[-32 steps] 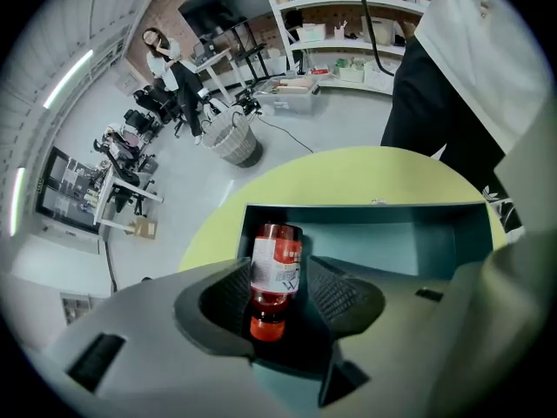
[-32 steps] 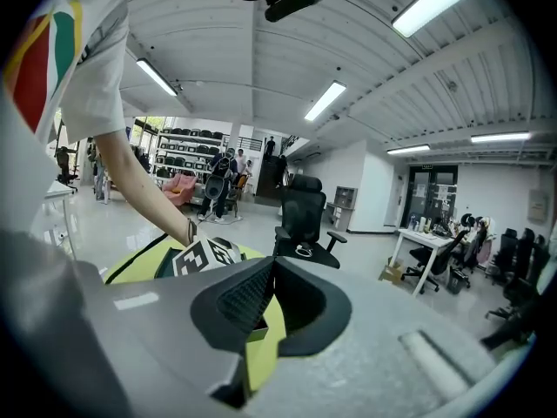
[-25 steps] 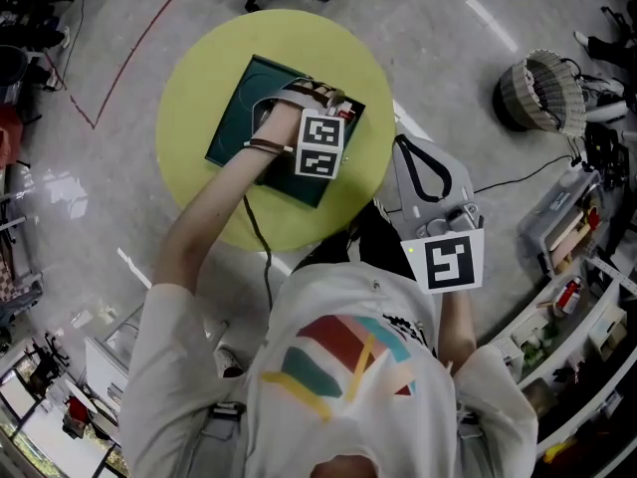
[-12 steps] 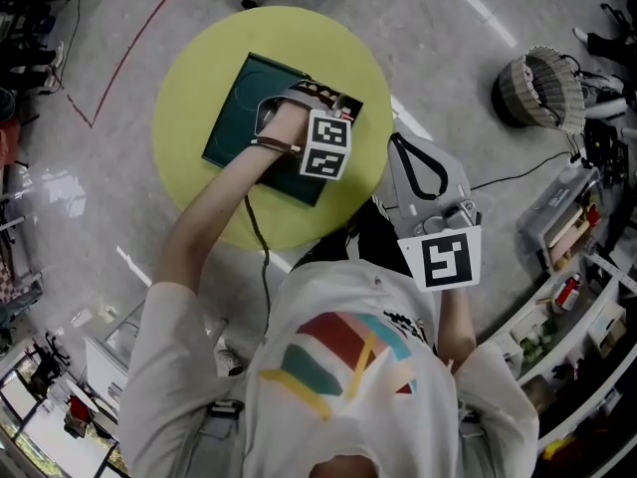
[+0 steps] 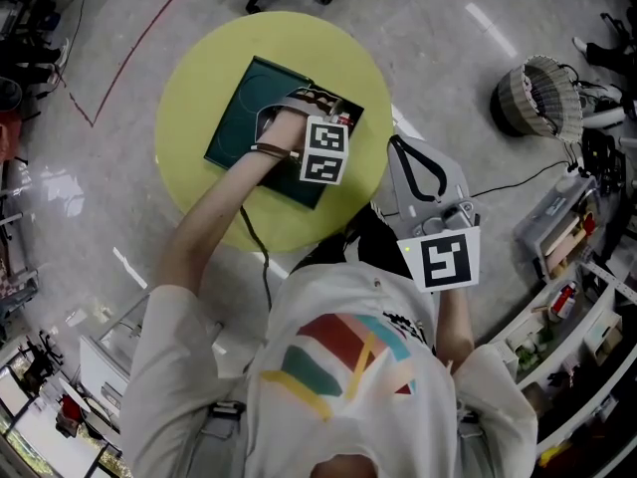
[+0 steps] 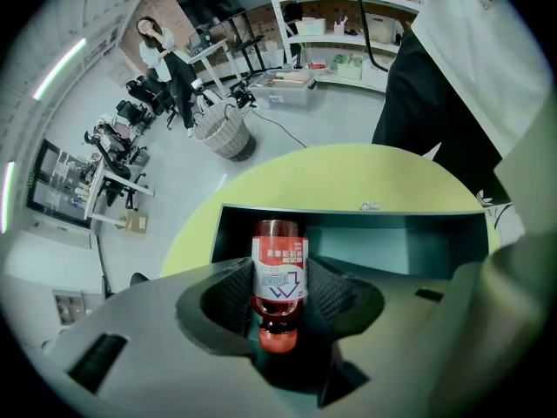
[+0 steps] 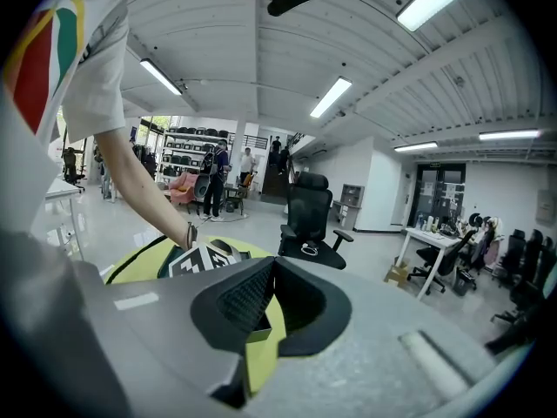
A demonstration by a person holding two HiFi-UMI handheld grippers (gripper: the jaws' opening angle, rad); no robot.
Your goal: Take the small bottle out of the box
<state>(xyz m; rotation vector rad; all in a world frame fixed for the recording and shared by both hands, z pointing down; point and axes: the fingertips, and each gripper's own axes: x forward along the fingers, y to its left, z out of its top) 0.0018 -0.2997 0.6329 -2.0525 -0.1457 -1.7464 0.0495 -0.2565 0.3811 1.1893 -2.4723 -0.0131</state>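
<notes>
A small bottle with a red cap and a white label sits between the ribbed pads of my left gripper, which is shut on it. The bottle's cap end points back toward the camera. Behind it lies the open dark green box. In the head view the left gripper reaches into the box on the round yellow-green table, and the bottle is hidden there. Whether the bottle touches the box floor, I cannot tell. My right gripper hangs off the table's right edge, shut and empty.
A woven basket stands on the floor at the right, with a cable and shelves of goods beyond it. A black office chair stands past the table. A person is far off in the room.
</notes>
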